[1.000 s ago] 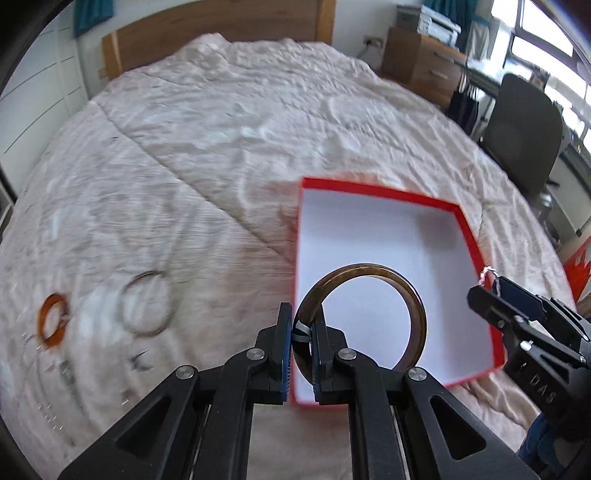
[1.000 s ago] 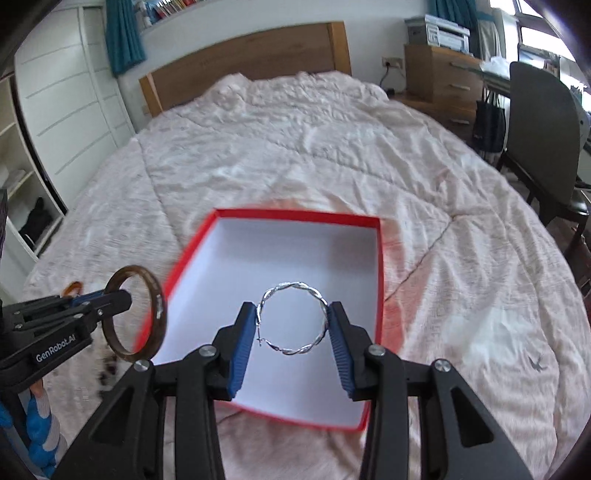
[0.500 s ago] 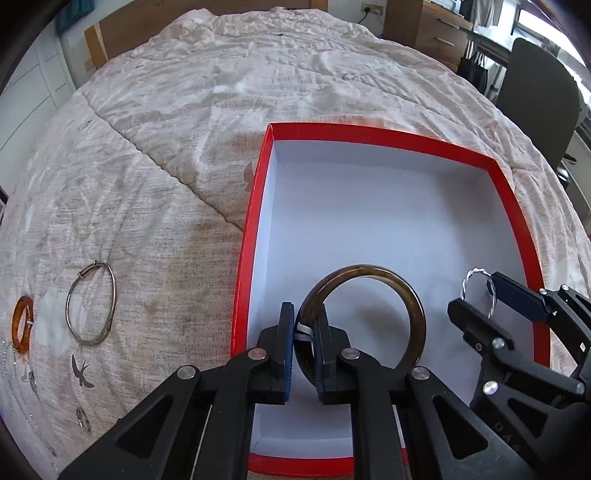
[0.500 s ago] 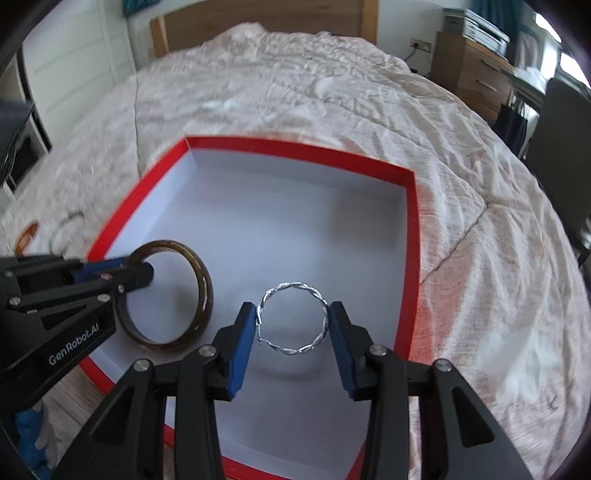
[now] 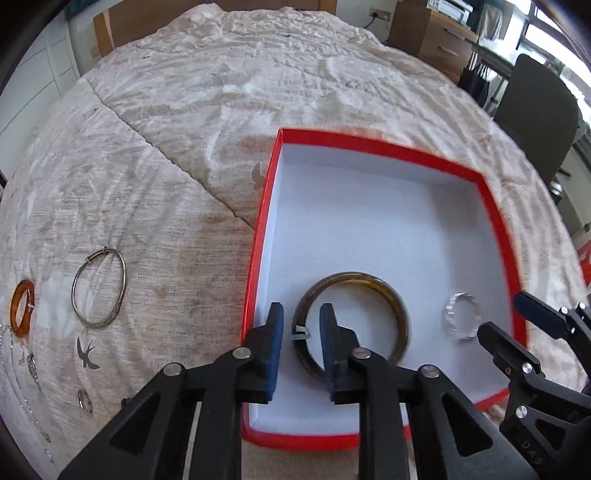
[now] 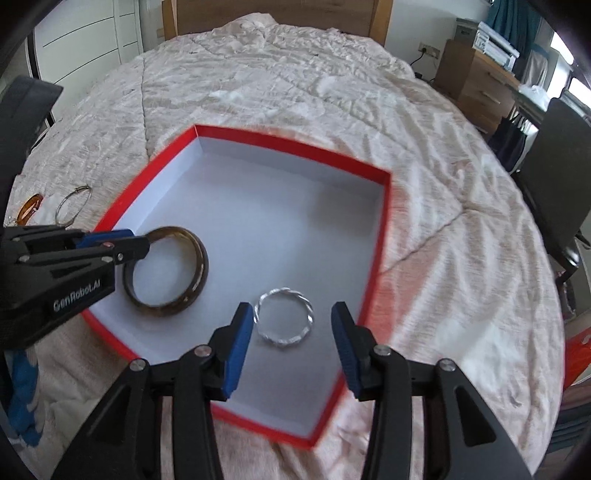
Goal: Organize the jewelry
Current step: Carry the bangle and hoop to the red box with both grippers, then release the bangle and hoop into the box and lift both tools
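Observation:
A red box with a white inside (image 5: 495,206) (image 6: 384,229) lies on the bed. A dark brown bangle (image 5: 400,314) (image 6: 197,273) lies flat in its near left part. A twisted silver bangle (image 5: 460,319) (image 6: 284,317) lies flat to the bangle's right. My left gripper (image 5: 301,332) (image 6: 138,243) is open, its fingers on either side of the brown bangle's rim. My right gripper (image 6: 293,336) (image 5: 506,321) is open, its fingers apart on either side of the silver bangle.
On the quilt left of the box lie a thin silver bangle (image 5: 99,290) (image 6: 74,205), an orange ring (image 5: 22,308) (image 6: 29,208) and small chains and rings (image 5: 85,400). A dark chair (image 5: 535,110) (image 6: 554,177) and a wooden dresser (image 5: 432,33) stand at the right.
Both grippers lowered into the box and opened. The brown bangle and the silver bangle dropped from upright in the fingers to flat on the box floor.

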